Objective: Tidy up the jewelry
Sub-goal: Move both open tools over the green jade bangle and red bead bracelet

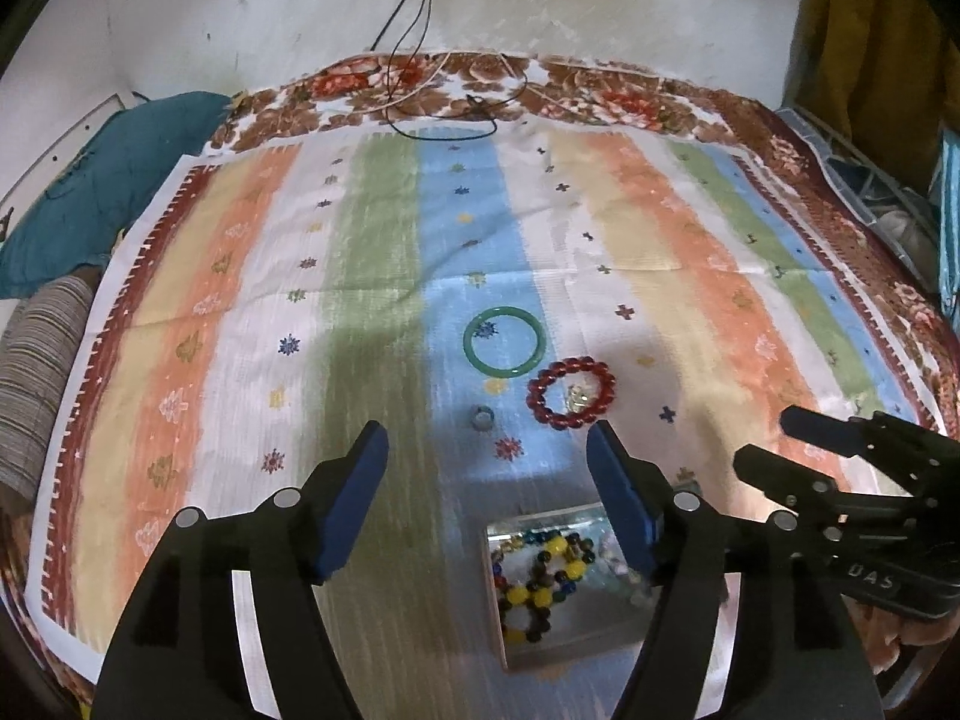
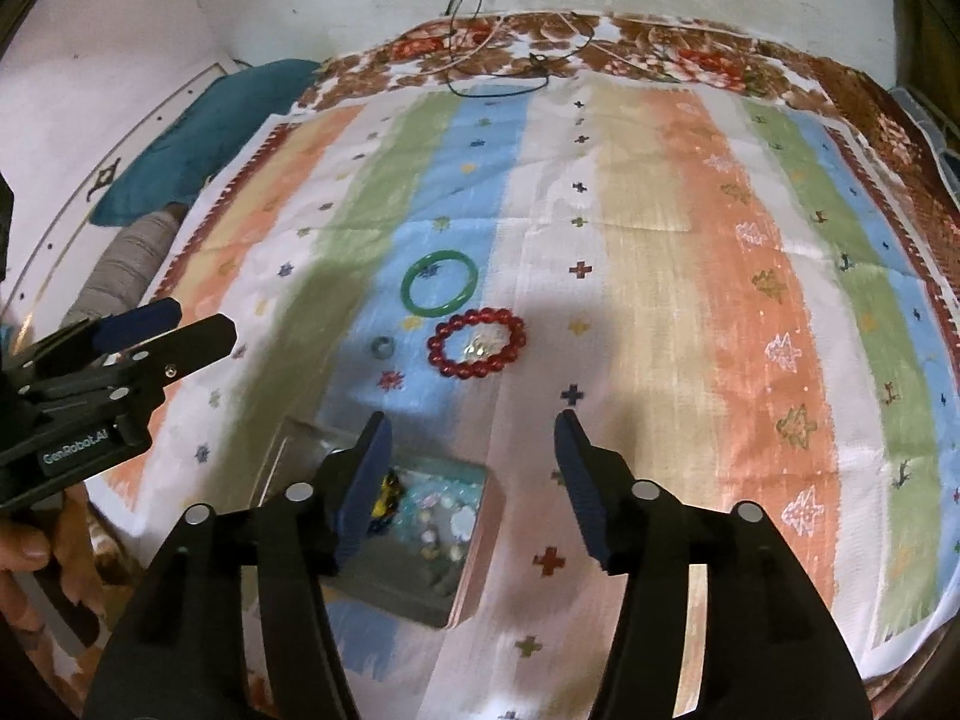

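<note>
Both tools, left (image 1: 486,450) and right (image 2: 471,435), spread and empty above the box (image 1: 558,636), suggest the next pick: probably the red bracelet (image 1: 571,393), needing a reach forward.

We see a striped cloth (image 1: 372,276) spread over a brown flowered blanket (image 1: 600,96), with thin black cables (image 1: 420,48) trailing onto it from the stained white wall (image 1: 240,12). At the left edge lie a teal pillow (image 1: 96,192) and, just beside it, a grey striped bolster (image 1: 42,372).

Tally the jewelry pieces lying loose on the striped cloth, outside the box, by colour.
Green: 1, bangle
Red: 1, beaded bracelet
Bluish-grey: 1, small ring
Total: 3 loose pieces; a tiny glinting item inside the red bracelet is too small to identify.
</note>
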The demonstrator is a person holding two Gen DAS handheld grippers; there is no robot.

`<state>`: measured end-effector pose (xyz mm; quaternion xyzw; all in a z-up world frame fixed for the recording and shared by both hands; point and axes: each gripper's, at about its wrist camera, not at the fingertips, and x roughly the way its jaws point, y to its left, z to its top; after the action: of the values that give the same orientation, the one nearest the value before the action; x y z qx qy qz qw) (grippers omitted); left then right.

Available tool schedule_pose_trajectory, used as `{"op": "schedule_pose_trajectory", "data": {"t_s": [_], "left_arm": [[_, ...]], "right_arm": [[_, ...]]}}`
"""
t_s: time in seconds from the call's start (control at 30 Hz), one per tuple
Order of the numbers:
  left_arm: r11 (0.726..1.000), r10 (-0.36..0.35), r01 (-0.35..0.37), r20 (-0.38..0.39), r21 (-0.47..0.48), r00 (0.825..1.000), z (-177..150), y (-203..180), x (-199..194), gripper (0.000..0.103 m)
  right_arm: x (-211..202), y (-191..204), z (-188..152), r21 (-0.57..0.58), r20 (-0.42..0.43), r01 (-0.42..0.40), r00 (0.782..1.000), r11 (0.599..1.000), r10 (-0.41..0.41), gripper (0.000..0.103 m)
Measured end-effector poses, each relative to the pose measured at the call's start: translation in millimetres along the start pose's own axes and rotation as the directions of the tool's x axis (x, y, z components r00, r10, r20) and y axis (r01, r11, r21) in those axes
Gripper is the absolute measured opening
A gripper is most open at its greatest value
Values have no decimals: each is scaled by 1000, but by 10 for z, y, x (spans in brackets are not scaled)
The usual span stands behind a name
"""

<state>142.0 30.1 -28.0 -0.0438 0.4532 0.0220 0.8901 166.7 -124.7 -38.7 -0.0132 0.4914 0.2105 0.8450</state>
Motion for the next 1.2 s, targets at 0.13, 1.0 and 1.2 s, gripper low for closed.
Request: {"op": "schedule_pose_trajectory", "data": {"t_s": [0.13,1.0,1.2], "left_arm": [[999,-3,1,-37,-37,999,40,68,179,71],[996,23,-32,-114,-80,993,308,181,802,72],[997,17,-26,-129,-72,991,338,173,915,72]], "right_arm": [[42,-17,86,-6,0,-13,1000,1000,13,68],[553,-59,307,-56,-56,96,993,994,-99,73],[672,-85,332,-53,-74,88,993,995,-92,73]]}}
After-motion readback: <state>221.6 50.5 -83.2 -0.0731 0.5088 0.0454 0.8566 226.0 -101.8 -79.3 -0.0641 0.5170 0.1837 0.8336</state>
